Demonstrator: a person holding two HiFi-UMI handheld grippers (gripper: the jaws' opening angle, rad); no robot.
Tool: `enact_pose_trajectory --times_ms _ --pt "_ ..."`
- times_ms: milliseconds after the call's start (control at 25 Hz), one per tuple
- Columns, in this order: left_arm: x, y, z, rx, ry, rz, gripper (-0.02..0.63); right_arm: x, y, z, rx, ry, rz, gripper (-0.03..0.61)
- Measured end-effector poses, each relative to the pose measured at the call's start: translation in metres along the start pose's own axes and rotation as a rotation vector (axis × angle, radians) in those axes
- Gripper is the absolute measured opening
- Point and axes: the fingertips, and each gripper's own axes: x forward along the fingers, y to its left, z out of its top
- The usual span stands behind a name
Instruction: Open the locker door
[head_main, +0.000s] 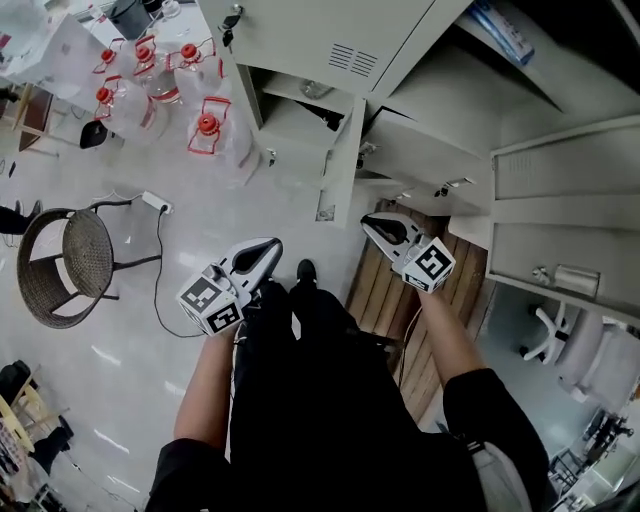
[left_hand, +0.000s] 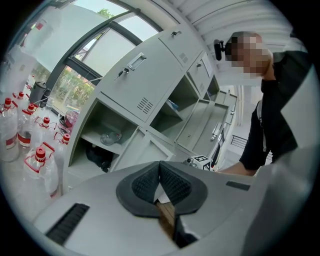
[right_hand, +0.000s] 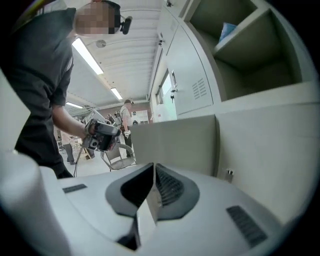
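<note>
A bank of grey lockers (head_main: 440, 110) stands ahead, with several doors hanging open. One open door (head_main: 343, 165) juts toward me, just above my right gripper (head_main: 372, 222). My left gripper (head_main: 268, 246) hangs lower left, apart from the lockers. In the left gripper view the pads (left_hand: 172, 182) meet at the tip with nothing between them, facing a closed door (left_hand: 137, 75) and an open compartment (left_hand: 107, 137). In the right gripper view the pads (right_hand: 167, 186) are also together and empty, in front of the open door panel (right_hand: 172, 137).
Several red-capped water jugs (head_main: 150, 80) stand on the floor at the left of the lockers. A wicker chair (head_main: 68, 265) and a power strip (head_main: 155, 203) with its cable lie at left. Under the right side is a wooden pallet (head_main: 385, 290). An office chair (head_main: 550, 335) stands far right.
</note>
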Motion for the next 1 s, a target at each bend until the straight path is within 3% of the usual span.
enact_pose_trajectory --times_ms 360,560,1000 --pt "-0.002 -0.057 0.075 0.15 -0.059 -0.072 0.015 -0.028 0.041 0.139 -0.101 -0.171 -0.009 0.02" --pt "0.0 -0.094 0.119 0.233 -0.091 -0.137 0.015 -0.03 0.056 0.197 -0.165 -0.212 -0.037 0.014" --pt "-0.018 -0.17 0.195 0.403 -0.103 -0.272 0.015 -0.036 0.11 0.325 -0.211 -0.396 0.034 0.014"
